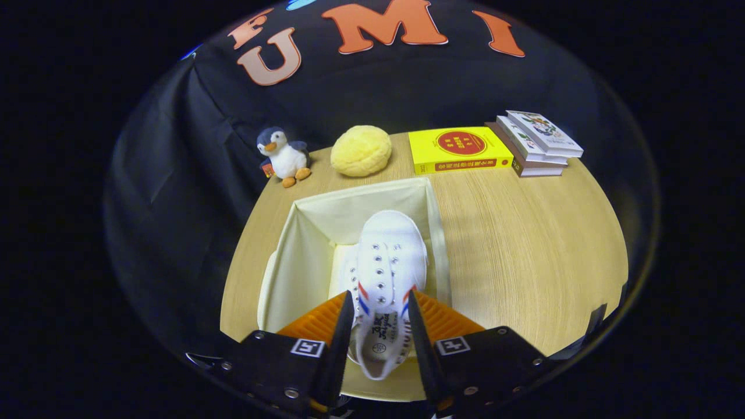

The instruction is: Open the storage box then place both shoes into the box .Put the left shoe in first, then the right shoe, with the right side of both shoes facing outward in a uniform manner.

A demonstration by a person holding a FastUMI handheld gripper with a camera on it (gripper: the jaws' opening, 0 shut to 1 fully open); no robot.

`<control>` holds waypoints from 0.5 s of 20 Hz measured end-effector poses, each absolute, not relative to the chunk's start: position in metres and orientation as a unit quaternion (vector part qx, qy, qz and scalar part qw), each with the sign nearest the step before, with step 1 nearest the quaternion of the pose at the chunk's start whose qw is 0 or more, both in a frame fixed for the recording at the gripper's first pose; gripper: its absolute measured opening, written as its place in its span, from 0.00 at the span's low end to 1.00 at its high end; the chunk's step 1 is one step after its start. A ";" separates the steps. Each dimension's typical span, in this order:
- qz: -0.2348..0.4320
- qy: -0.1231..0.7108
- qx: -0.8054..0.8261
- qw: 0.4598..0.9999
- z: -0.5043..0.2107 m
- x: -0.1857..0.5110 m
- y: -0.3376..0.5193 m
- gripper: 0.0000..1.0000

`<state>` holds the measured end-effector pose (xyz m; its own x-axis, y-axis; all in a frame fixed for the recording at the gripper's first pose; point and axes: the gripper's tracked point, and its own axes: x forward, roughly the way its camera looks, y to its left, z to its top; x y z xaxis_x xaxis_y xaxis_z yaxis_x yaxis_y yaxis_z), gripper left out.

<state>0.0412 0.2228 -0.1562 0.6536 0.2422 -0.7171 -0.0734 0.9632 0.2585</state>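
I have a white shoe (384, 273) clamped between the fingers of the gripper (379, 331), one finger pressing each side at the heel end, near the collar. The toe points away from me and hangs over the open box (302, 256), toward its right wall. The box sits on the table (524, 244), lid out of the way, so the opening step looks done.

A second pale shape (349, 273) lies just left of the held shoe, low in the box. I take it for the other shoe already placed, which would make this the right shoe going in; that is a judgement, not confirmed.

To do this step well: lower straight down, keeping the shoe parallel to the right wall so the toe clears the rim. It has to end with the same side outward as its partner, so I should check the roll before letting go. Release only once the sole or side is bearing on the floor of the box, then part the fingers and lift out without dragging the collar.

Hard to make out: the box floor under the shoe, the near rim behind the fingers, which side of the first shoe faces out, and where the lid lies. Beyond the box stand a penguin (284, 156), a bun (361, 151), a yellow book (458, 150) and a book stack (538, 142), well clear.
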 end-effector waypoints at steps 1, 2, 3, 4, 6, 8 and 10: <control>0.085 0.396 0.097 0.909 -0.147 0.043 0.217 0.61; 0.083 0.385 0.093 0.914 -0.138 0.045 0.210 0.67; 0.083 0.376 0.094 0.918 -0.129 0.046 0.206 0.73; 0.083 0.368 0.098 0.921 -0.120 0.047 0.201 0.86; 0.078 0.353 0.101 0.927 -0.104 0.048 0.186 0.97; 0.072 0.337 0.101 0.933 -0.089 0.049 0.169 0.99; 0.069 0.323 0.103 0.938 -0.075 0.049 0.154 0.99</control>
